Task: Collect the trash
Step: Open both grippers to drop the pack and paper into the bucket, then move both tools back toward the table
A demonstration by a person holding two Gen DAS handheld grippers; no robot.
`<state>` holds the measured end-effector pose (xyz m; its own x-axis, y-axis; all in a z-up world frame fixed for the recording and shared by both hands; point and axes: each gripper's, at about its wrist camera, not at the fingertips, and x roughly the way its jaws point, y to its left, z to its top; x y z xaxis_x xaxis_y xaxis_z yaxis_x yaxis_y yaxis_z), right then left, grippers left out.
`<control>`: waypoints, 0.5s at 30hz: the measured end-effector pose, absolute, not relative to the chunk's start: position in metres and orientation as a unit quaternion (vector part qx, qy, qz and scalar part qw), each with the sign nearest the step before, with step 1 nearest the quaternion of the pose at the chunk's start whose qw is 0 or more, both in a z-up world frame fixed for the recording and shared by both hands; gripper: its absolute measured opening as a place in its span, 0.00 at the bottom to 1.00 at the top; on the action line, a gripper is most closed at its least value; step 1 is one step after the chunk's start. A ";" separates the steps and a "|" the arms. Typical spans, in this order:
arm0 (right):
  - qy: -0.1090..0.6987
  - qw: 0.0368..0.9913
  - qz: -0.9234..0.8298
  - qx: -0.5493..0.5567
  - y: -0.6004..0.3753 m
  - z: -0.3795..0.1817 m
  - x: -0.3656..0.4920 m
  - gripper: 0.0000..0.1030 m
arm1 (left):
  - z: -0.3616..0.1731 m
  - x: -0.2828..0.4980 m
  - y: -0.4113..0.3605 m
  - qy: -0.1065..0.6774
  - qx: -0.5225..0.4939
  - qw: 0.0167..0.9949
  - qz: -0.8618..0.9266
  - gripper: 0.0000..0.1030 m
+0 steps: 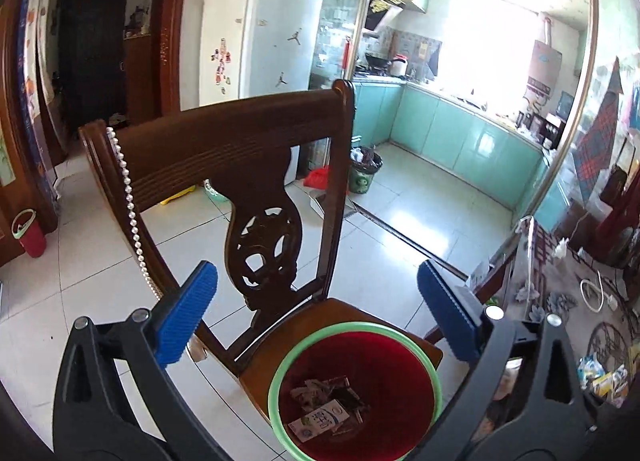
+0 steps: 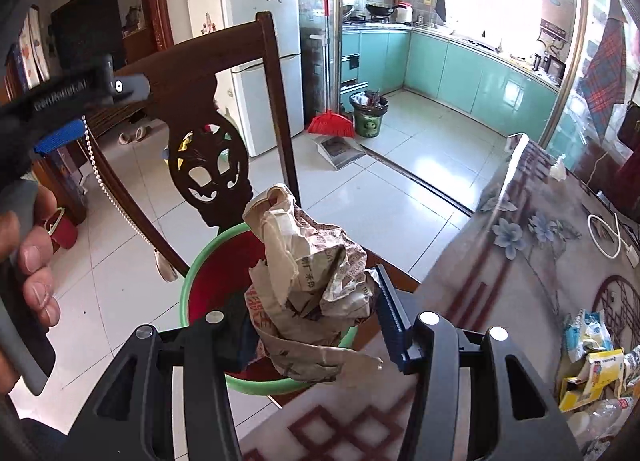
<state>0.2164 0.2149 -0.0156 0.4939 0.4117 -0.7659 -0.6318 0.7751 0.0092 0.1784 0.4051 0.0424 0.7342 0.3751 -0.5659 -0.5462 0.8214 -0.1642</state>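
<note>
Two tongs we held: our left gripper (image 1: 318, 309) gaped wide over the red bin (image 1: 424, 393) on the chair (image 1: 224, 157), our right gripper (image 2: 316, 321) squeezed crumpled paper (image 2: 308, 273) beside the table (image 2: 500, 261).

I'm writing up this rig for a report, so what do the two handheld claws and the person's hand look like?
Both claws have black plastic frames with triangular cut-outs and silver round pivot bolts. The left claw carries blue ribbed rubber finger pads; the right claw has the same blue pads. The bare left hand grips a grey handle; no sleeve shows.
</note>
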 end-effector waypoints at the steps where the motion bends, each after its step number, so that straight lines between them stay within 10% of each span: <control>1: 0.403 0.850 0.309 -0.142 0.223 -0.020 0.216 0.48 | 0.044 0.176 0.410 0.258 -0.172 0.915 0.256 0.95; 9: 0.430 0.828 0.318 -0.168 0.275 -0.057 0.225 0.58 | 0.050 0.173 0.423 0.245 -0.198 0.911 0.265 0.95; 15: 0.419 0.838 0.311 -0.162 0.271 -0.052 0.223 0.85 | 0.052 0.176 0.419 0.245 -0.186 0.915 0.263 0.95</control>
